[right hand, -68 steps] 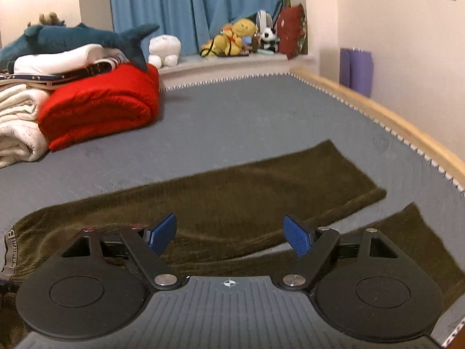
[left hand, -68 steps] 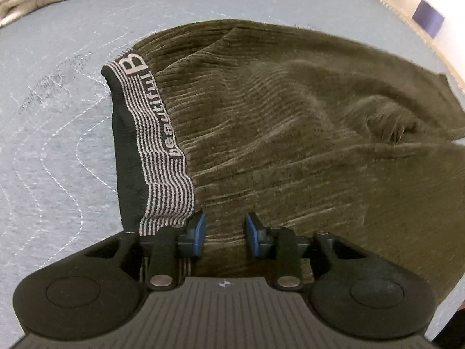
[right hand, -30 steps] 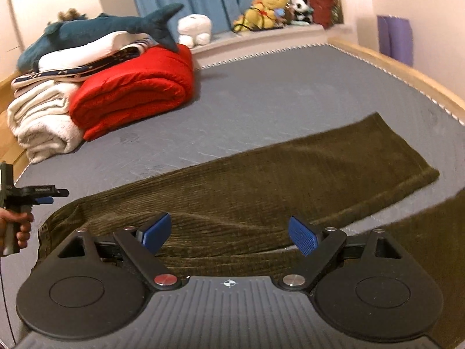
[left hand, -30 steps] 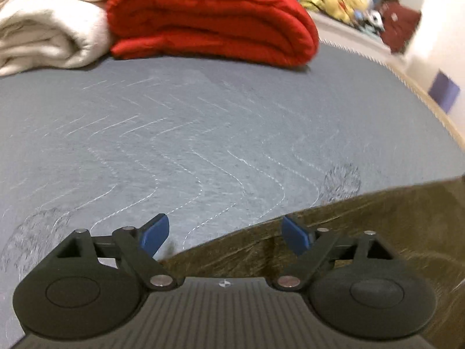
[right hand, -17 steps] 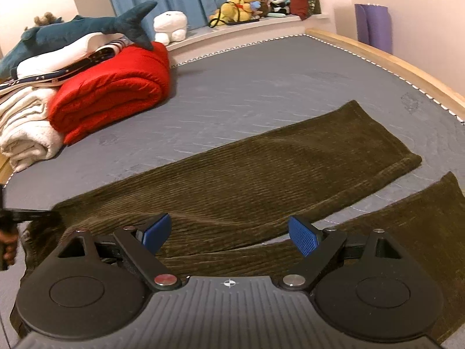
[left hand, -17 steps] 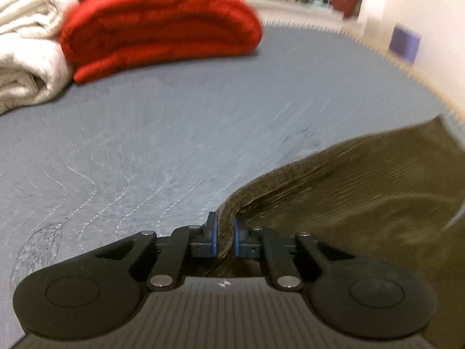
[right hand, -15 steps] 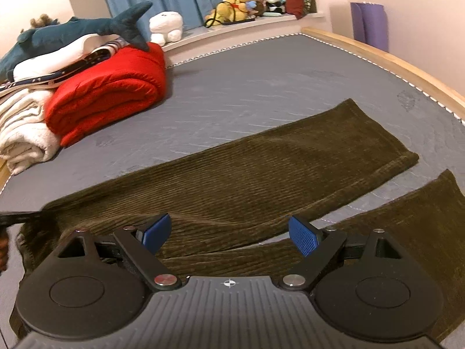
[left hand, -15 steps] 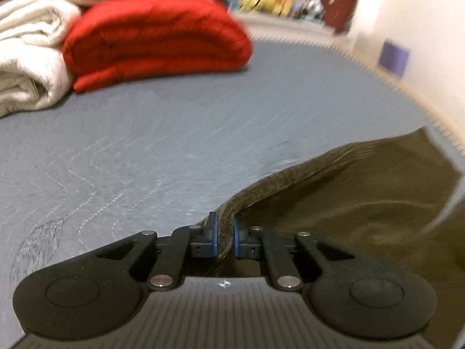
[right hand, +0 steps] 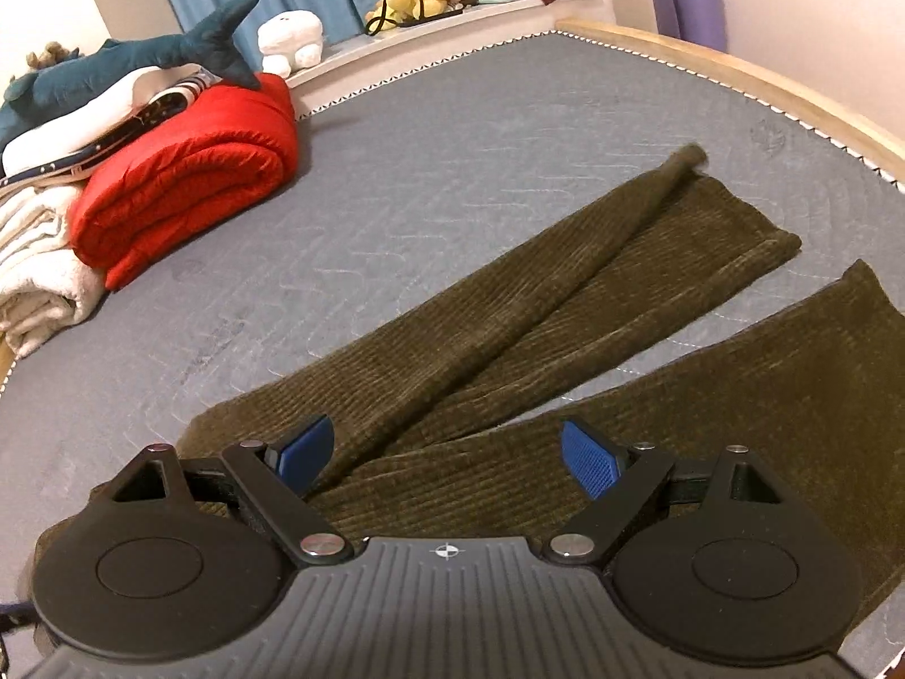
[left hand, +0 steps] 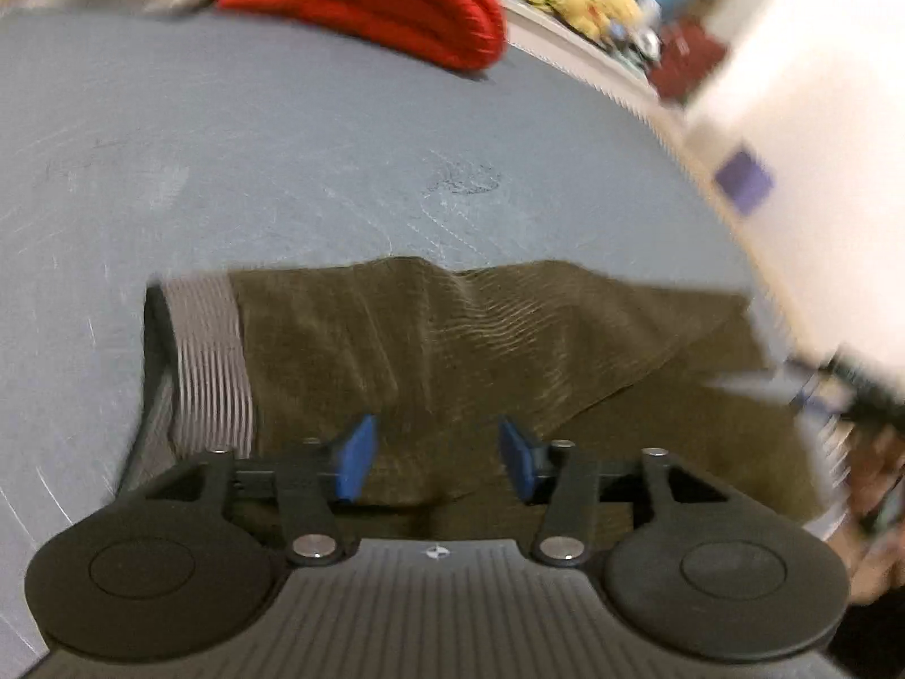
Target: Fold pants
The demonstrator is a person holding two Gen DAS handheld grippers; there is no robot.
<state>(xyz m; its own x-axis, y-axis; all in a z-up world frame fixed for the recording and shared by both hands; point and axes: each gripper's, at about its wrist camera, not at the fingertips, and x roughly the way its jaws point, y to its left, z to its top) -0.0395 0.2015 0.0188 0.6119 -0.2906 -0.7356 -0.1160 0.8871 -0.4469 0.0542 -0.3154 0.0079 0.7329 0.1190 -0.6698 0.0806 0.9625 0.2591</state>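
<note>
A: Where are the pants [right hand: 509, 305] now?

B: On the grey bed [right hand: 452, 130], across the centre of the right wrist view. One leg runs toward the upper right, partly doubled lengthwise along a diagonal crease; the other leg lies apart at the right edge. In the blurred left wrist view the waistband [left hand: 209, 362] sits at centre left.

A: So how far along?

B: Early, I judge. That crease looks like the start of a first fold, but the legs are not yet stacked, and the crosswise folds remain.

A: And the tools?

B: The left tool [left hand: 432, 455] hangs over the cloth near the waistband, its jaws opening with nothing pinched between them. The right tool [right hand: 447, 452] is spread wide over the crotch area, gripping nothing.

A: The fabric?

B: Olive, ribbed like corduroy, soft and limp, rippling near the waist. The waistband is striped grey elastic. The bed cover is quilted with wavy stitching.

A: Beyond that?

B: A red quilt [right hand: 186, 187], rolled and puffy, at upper left beside cream blankets [right hand: 34, 277].
</note>
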